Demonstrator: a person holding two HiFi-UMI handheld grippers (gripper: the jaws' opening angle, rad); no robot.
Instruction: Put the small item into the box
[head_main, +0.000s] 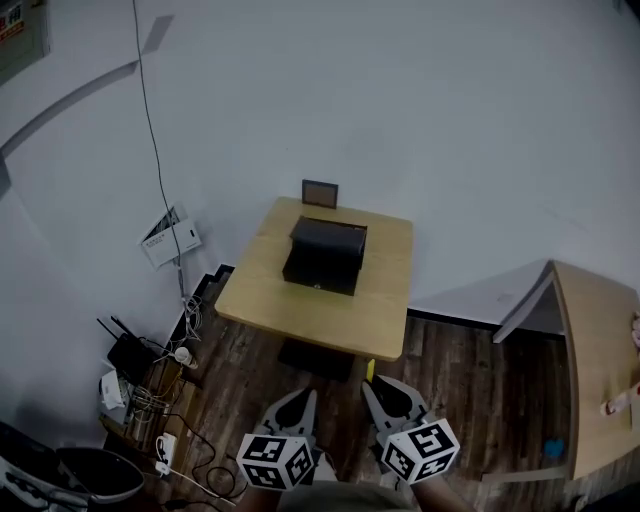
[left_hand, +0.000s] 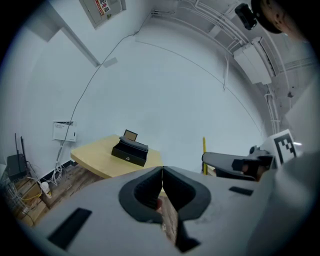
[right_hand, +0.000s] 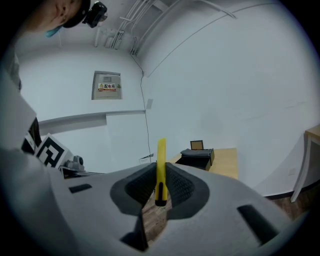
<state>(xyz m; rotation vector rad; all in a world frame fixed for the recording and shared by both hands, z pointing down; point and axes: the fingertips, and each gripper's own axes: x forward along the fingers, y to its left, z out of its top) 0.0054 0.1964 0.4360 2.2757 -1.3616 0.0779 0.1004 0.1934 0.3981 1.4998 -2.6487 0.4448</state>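
I hold the yellow stick (right_hand: 161, 150) upright in right claw (right_hand: 160, 167) for carrying; box (right_hand: 197, 157) far ahead; left claw (left_hand: 162, 172) pinched together, empty.

Bare lab-type test rm: plain white walls (head_main: 400, 100), wood-plank floor (head_main: 450, 380), one small table (head_main: 300, 310), router (head_main: 128, 352) + loose cables (head_main: 185, 320) on floor, elec. panel (right_hand: 106, 85) on wall.

Dim, flat indoor light; fisheye bending, dark vignetted corners, soft detail.

Matt black box (head_main: 323, 255), pale wooden table (head_main: 335, 318)
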